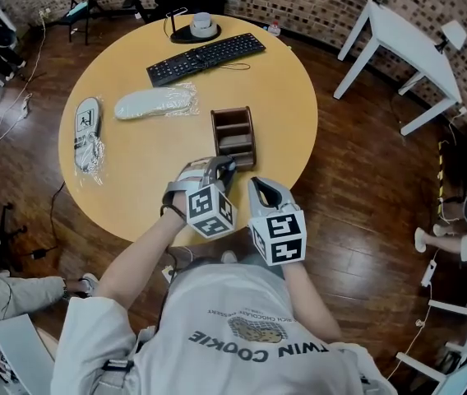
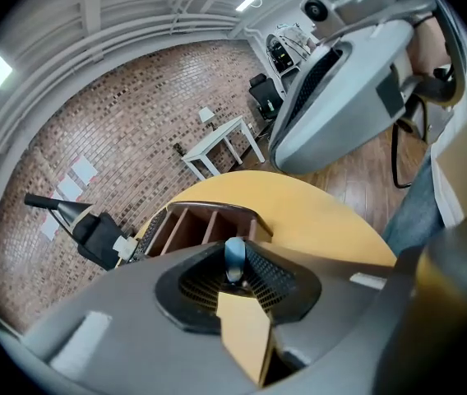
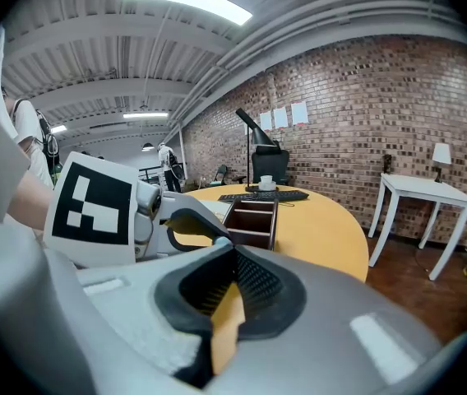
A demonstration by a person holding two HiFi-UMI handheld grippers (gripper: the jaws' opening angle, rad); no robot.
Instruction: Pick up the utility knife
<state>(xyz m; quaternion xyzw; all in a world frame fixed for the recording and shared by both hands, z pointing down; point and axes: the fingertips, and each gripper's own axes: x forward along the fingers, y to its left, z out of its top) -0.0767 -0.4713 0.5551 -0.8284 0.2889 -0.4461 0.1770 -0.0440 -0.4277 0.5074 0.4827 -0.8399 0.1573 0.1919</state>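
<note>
The utility knife shows only as a small blue-grey rounded end pinched between the tips of my left gripper. In the head view the left gripper reaches to the near end of the brown wooden organizer, and the knife itself is hidden there. My right gripper hovers just right of it at the table's near edge, with nothing in it. In its own view the right gripper has its tips together, and the left gripper's body lies to its left, before the organizer.
On the round yellow table lie a black keyboard, a cup on a black stand and two bagged slippers. A white table stands at the right on the wooden floor.
</note>
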